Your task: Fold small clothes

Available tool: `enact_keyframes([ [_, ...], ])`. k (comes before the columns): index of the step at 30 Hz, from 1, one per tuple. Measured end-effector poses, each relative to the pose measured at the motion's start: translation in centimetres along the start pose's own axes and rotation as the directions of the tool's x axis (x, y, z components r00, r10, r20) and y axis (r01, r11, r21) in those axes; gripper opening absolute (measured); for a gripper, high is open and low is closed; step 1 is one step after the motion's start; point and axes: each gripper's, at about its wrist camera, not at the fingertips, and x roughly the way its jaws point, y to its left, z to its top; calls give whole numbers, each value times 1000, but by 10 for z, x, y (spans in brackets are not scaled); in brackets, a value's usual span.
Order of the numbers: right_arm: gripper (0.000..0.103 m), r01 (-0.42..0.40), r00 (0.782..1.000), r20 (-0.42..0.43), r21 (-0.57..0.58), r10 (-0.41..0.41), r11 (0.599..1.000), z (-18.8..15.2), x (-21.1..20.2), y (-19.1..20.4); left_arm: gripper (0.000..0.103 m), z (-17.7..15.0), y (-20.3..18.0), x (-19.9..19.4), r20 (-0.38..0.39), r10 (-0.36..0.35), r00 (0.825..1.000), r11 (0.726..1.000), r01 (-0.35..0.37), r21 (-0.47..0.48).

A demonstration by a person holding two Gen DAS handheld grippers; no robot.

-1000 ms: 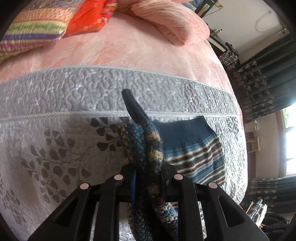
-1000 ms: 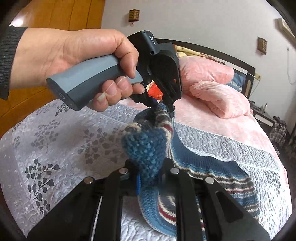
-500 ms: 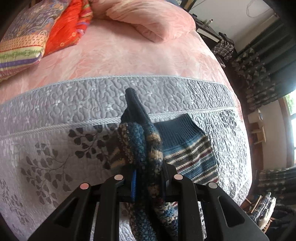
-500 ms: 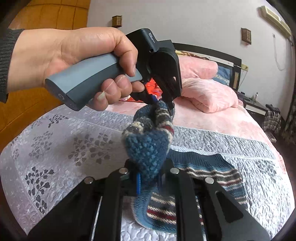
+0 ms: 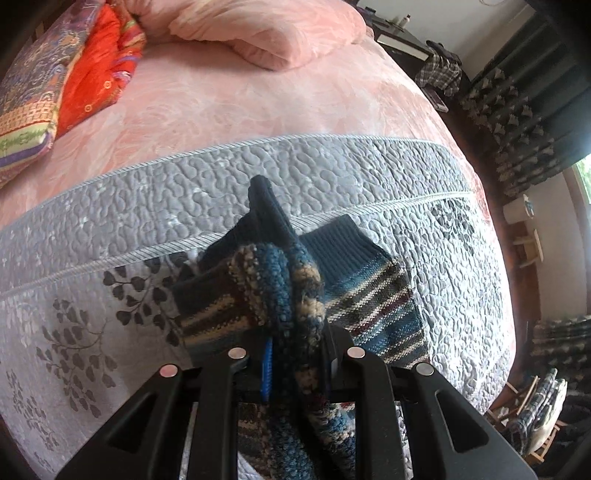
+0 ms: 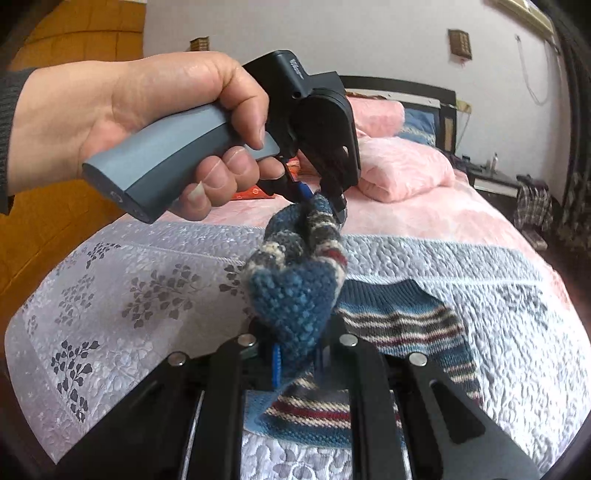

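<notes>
Both claws are clamped on one edge of a striped knitted garment (image 6: pixel 402 325), a small blue piece with cream and dark red bands and a ribbed navy end; the left claw (image 5: pixel 295 354) has its fingers closed tight on a thick bunched roll of the knit, and the right claw (image 6: pixel 295 350) is likewise closed on a blue bunched corner, the two grips near one another. In the right wrist view a person's hand (image 6: pixel 155 125) squeezes the grey handle of the left claw (image 6: pixel 332 199), whose tips pinch the raised knit. The gripped edge is held off the bed (image 5: pixel 369 177) while the rest of the garment lies flat on the grey quilted bedspread (image 6: pixel 140 295), towards the foot edge of the bed, short of the pink cover; pink pillows (image 5: pixel 266 33) sit well apart at the head end. As a judgement, the fold is in mid-course: an edge is lifted but not yet laid over the flat part, so laying it down, releasing and any further fold remain.
</notes>
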Motion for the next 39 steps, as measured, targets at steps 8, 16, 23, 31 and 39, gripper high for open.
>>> enact_keyframes([
  [8, 11, 23, 1000, -12, 48, -22, 999, -16, -2, -31, 19, 3, -33, 24, -24, 5, 1000, 1000, -5, 24],
  [16, 11, 39, 999, -18, 113, -37, 993, -25, -7, -63, 19, 8, -67, 43, -40, 14, 999, 998, -12, 54],
  [23, 11, 55, 998, -32, 158, -51, 986, -37, -11, -88, 19, 10, -99, 65, -58, 35, 998, 996, -30, 81],
  [31, 11, 65, 997, -52, 202, -55, 977, -50, -9, -113, 19, 11, -125, 90, -68, 70, 995, 993, -63, 101],
  [39, 11, 57, 995, -91, 255, -35, 965, -67, -1, -134, 19, 6, -141, 118, -76, 117, 990, 987, -107, 115],
])
